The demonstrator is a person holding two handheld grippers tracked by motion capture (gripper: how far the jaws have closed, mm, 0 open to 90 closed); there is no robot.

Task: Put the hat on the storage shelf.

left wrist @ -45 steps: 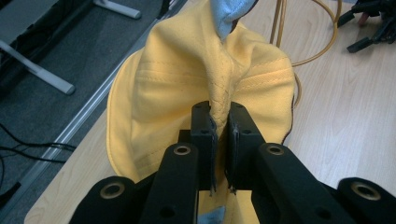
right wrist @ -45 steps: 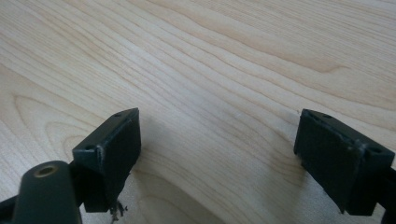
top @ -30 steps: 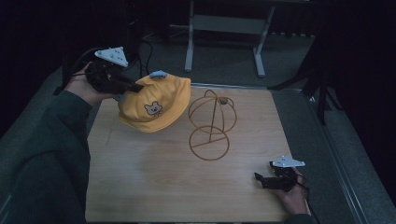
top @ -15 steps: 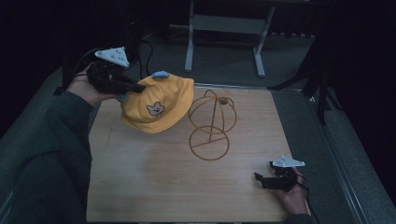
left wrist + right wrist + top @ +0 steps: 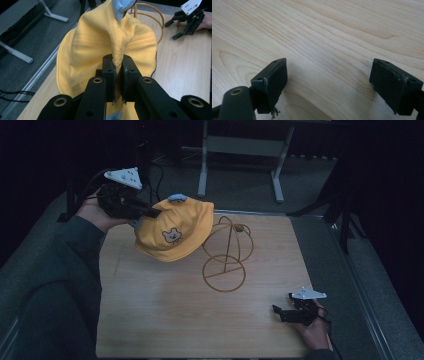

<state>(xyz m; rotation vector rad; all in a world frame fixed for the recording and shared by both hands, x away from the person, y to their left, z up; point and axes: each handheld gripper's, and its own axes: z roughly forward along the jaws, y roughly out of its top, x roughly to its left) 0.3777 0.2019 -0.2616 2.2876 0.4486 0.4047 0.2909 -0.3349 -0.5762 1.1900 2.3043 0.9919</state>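
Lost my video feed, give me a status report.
Left gripper shut on yellow hat, held above table. Right gripper open, empty, resting near table edge. Wire stand beside hat, nothing between.

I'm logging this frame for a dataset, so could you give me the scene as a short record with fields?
surface: wooden table
held item: yellow bear-print hat, lifted, beside the stand's top
holder: left gripper, fingers pinching a fold of hat fabric
target-like item: gold wire hat stand, upright, bare
other tool: right gripper, open, low at the table's near right corner, holding nothing
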